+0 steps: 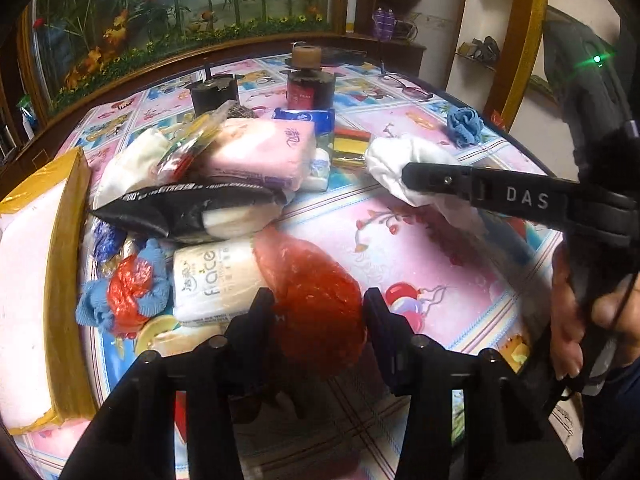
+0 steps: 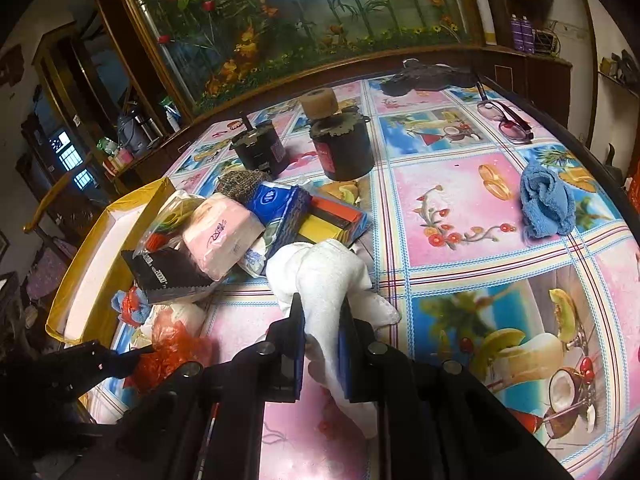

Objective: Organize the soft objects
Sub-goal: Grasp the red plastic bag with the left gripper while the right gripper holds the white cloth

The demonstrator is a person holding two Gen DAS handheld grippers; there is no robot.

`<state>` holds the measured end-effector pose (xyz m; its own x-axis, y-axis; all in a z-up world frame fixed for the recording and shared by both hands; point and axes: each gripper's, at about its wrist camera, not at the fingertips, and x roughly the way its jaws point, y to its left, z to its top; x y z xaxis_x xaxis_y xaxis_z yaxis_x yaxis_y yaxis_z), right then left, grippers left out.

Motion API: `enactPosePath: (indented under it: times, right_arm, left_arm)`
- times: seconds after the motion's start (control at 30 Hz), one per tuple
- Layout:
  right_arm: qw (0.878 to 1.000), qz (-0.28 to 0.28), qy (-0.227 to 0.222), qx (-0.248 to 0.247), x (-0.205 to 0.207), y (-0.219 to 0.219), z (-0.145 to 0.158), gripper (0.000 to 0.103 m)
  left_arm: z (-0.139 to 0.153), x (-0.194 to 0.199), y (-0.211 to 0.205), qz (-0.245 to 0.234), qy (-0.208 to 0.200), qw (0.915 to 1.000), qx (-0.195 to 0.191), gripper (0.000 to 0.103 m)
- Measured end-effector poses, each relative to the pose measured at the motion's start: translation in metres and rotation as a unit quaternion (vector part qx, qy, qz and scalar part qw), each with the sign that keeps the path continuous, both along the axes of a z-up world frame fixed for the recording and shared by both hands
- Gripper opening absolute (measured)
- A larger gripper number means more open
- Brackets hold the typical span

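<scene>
My left gripper (image 1: 318, 300) is shut on a red plastic bag (image 1: 316, 292), which bulges between its two fingers just above the table. My right gripper (image 2: 322, 316) is shut on a white cloth (image 2: 324, 276) and holds it off the table; the cloth also shows in the left wrist view (image 1: 404, 156). A pile of soft packs lies at the left: a pink tissue pack (image 1: 260, 152), a black pack (image 1: 188, 208), a white "face" tissue pack (image 1: 216, 276) and a blue cloth with red plastic (image 1: 128, 292). A blue towel (image 2: 546, 204) lies alone at the right.
A yellow box with a white inside (image 1: 64, 248) stands at the table's left edge. Two dark cans (image 2: 344, 148) stand at the back. Glasses (image 2: 506, 118) lie at the far right. A colourful sponge stack (image 1: 352, 144) lies beside the pile. The patterned tablecloth (image 2: 460, 312) covers the table.
</scene>
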<state>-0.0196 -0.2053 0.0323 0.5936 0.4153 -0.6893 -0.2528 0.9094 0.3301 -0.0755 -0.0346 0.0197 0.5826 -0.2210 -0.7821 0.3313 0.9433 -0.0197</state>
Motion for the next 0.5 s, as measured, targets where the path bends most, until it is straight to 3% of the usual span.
enactPosePath:
  times: [0.03, 0.1, 0.33, 0.5]
  right_arm:
    - [1.000, 0.001, -0.001, 0.000, 0.000, 0.000, 0.001, 0.014]
    - [1.000, 0.001, 0.000, 0.005, 0.001, -0.002, 0.000, 0.014]
    - [1.000, 0.008, -0.008, 0.008, -0.004, 0.001, 0.003, 0.014]
    - [1.000, 0.007, -0.010, 0.009, -0.005, 0.000, 0.003, 0.014]
  left_arm:
    - [0.000, 0.001, -0.001, 0.000, 0.001, 1.0000, 0.004, 0.046]
    - [-0.003, 0.001, -0.004, -0.001, 0.003, 0.9999, 0.014, 0.035]
    - [0.009, -0.010, 0.012, 0.002, -0.033, 0.9990, -0.031, 0.034]
    - [0.014, -0.014, 0.015, 0.008, -0.051, 0.9979, -0.038, 0.034]
